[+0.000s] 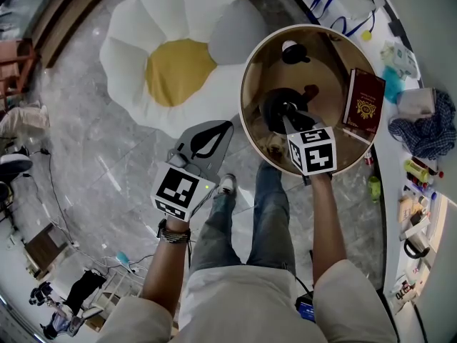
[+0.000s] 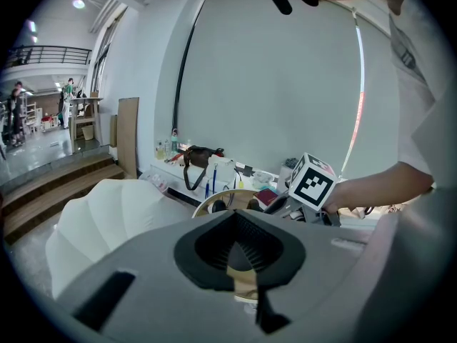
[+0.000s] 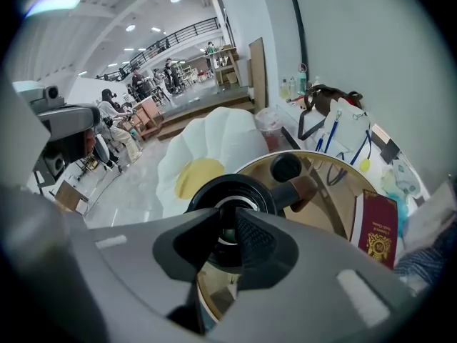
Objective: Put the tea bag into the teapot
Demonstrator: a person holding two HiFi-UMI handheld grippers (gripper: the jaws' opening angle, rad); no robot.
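Marble floor [image 1: 93, 156] and a daisy-shaped cushion [image 1: 178, 63] lie below the round brass desk [image 1: 257, 56], which carries the teapot [image 1: 280, 106], its lid [image 1: 293, 52] set well apart. My right tongs [image 3: 223, 224] hang over the pot's mouth, almost together, nothing visible between them. My left tongs [image 2: 239, 252] are closed and empty, off the desk. A pale scrap [image 1: 274, 146] just beside the pot may be the tea bag; if so, I judge the pick-up comes next: open, pinch it, lift it over the mouth.

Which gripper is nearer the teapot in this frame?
Right. The right gripper hangs directly over the opening of the teapot on the round table. The left gripper is off the table's left edge, above the floor.
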